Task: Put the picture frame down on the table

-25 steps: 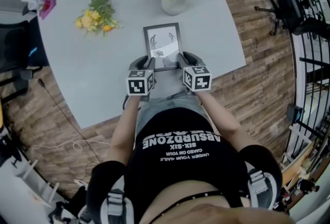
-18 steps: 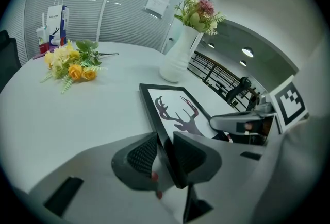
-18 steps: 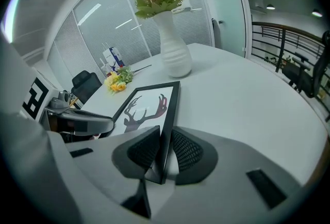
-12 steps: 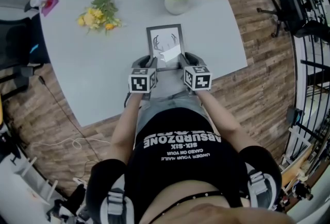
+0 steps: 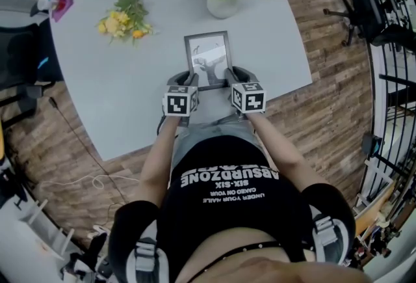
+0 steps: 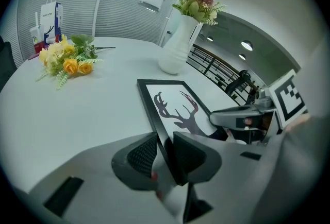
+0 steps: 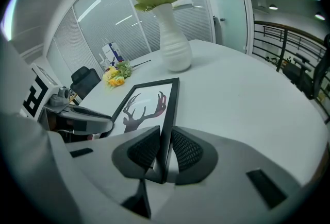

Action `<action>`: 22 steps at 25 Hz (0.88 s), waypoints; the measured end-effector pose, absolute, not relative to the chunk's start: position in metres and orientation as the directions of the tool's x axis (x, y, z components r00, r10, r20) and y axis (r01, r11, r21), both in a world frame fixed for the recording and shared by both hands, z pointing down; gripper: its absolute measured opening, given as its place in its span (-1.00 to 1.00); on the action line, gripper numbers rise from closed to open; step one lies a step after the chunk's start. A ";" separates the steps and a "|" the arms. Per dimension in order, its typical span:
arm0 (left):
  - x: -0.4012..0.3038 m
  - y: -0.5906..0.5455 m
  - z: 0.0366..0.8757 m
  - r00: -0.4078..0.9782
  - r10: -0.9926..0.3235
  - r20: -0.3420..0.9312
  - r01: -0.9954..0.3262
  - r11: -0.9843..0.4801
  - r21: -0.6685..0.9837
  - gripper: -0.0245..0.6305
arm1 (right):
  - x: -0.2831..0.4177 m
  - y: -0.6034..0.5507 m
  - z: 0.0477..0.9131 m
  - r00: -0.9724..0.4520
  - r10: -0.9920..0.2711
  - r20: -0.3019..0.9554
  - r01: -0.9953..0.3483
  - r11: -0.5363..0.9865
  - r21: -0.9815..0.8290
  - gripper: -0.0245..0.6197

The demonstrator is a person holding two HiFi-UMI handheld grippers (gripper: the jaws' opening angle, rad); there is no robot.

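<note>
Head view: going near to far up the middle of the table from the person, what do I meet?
Left hand-held gripper and right hand-held gripper, side by side and both shut on the frame's edges → picture frame → vase

Both out front, side by side: left arm (image 5: 158, 155) and right arm (image 5: 276, 148). My left gripper (image 5: 188, 76) is pinched on the picture frame (image 5: 208, 57)'s left edge, my right gripper (image 5: 231, 73) on its right edge, jaws squeezed tight.
</note>
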State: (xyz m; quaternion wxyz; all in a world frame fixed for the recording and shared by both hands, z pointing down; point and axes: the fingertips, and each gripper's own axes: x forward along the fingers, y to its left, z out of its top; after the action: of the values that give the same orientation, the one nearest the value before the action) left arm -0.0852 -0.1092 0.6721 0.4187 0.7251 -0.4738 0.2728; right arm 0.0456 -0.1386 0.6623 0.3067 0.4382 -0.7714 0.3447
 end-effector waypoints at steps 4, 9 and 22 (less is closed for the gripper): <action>-0.084 -0.109 0.673 0.400 -0.446 0.800 -0.916 -0.210 0.341 -0.59 | 0.046 -0.139 0.663 -0.432 -0.464 0.773 -0.886 0.377 -0.269 -0.65; -0.081 -0.111 0.669 0.391 -0.443 0.807 -0.918 -0.251 0.308 -0.59 | 0.045 -0.139 0.665 -0.447 -0.437 0.781 -0.877 0.387 -0.286 -0.64; -0.101 -0.118 0.635 0.381 -0.558 0.737 -0.924 -0.203 0.324 -0.48 | 0.058 -0.148 0.634 -0.423 -0.513 0.747 -0.895 0.367 -0.254 -0.80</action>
State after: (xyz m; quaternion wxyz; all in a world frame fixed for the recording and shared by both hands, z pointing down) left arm -0.1012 -0.1182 0.6347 0.3823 0.7378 -0.5023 0.2391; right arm 0.0579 -0.1484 0.6342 0.2873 0.4541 -0.7753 0.3319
